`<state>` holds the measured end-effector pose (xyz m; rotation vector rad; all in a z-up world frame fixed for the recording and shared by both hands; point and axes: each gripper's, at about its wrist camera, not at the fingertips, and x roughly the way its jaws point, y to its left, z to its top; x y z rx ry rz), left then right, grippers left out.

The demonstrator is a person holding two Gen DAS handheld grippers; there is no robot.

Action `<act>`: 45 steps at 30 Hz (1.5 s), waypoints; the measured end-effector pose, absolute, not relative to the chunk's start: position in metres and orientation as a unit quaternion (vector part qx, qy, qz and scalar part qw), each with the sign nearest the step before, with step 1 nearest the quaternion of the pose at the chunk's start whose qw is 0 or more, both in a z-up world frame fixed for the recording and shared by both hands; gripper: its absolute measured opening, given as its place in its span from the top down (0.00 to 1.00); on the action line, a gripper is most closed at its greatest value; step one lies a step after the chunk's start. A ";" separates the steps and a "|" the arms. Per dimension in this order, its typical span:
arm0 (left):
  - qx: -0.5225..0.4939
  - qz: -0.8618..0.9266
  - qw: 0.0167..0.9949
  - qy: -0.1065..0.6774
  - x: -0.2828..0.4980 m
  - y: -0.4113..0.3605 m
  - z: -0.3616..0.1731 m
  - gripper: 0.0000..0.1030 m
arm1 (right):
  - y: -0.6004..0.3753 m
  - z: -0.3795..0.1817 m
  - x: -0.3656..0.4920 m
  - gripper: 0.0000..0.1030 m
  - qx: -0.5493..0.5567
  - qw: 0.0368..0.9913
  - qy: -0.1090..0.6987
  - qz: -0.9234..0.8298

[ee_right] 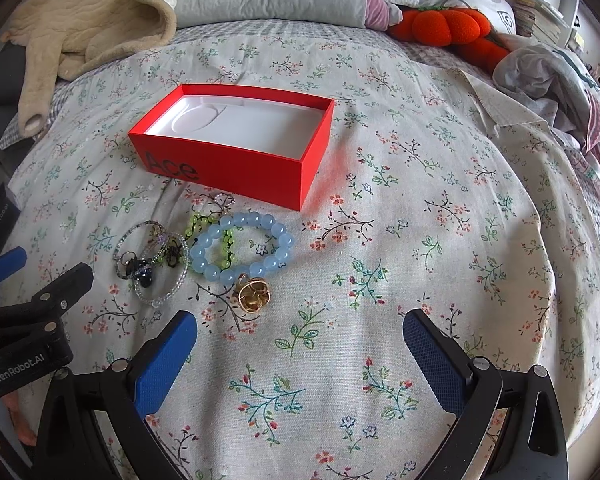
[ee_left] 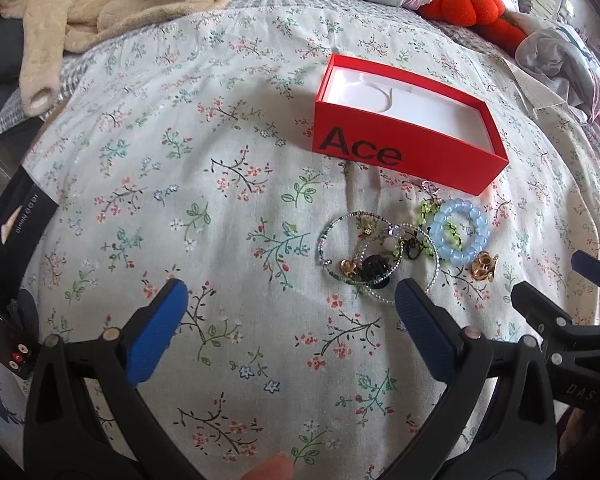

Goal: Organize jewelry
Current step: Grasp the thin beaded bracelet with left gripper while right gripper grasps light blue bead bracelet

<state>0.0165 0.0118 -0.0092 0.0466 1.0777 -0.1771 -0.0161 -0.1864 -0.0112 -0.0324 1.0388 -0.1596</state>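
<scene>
1. The left claw [ee_left: 292, 300] stands wide open and empty above the floral bedspread [ee_left: 204, 184], and its right pad [ee_left: 424, 320] sits just beside the jewelry pile.
2. The right claw [ee_right: 300, 340] is also spread wide with nothing between its blue textured pads [ee_right: 164, 364].
3. The jewelry lies in 1 loose cluster on the bed, right of centre in the left wrist view and left of centre in the right wrist view, just in front of the red box [ee_right: 236, 160].
4. The blue bead bracelet [ee_right: 242, 248] is a ring of smooth, glossy round beads. It probably flexes and may slip, so pinching across 1 side of the ring looks safest.
5. The thin beaded hoops [ee_right: 152, 264] overlap each other and a green beaded piece [ee_right: 200, 222]. They look light and tangle-prone, so lifting 1 could drag the others.
6. The gold piece [ee_right: 252, 296] is small, shiny and knotted in shape, lying just below the bracelet. It seems stiff and easy to nip.
7. The box is open-topped, rigid card, with a white moulded liner holding nothing.
</scene>
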 end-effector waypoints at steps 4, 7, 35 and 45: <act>-0.023 -0.124 0.826 0.549 0.031 0.020 -0.019 0.09 | -0.192 -0.011 -0.008 0.00 -0.012 0.859 0.507 -0.062; -0.049 -0.147 0.812 0.563 0.045 0.021 -0.025 0.22 | -0.198 -0.013 0.002 0.00 0.003 0.850 0.525 -0.046; -0.057 -0.164 0.803 0.570 0.099 -0.014 -0.043 0.97 | -0.228 -0.051 0.069 0.89 0.097 0.814 0.573 0.001; -0.100 -0.203 0.831 0.508 0.090 -0.007 0.015 0.97 | -0.219 0.004 0.046 0.89 0.118 0.846 0.518 0.029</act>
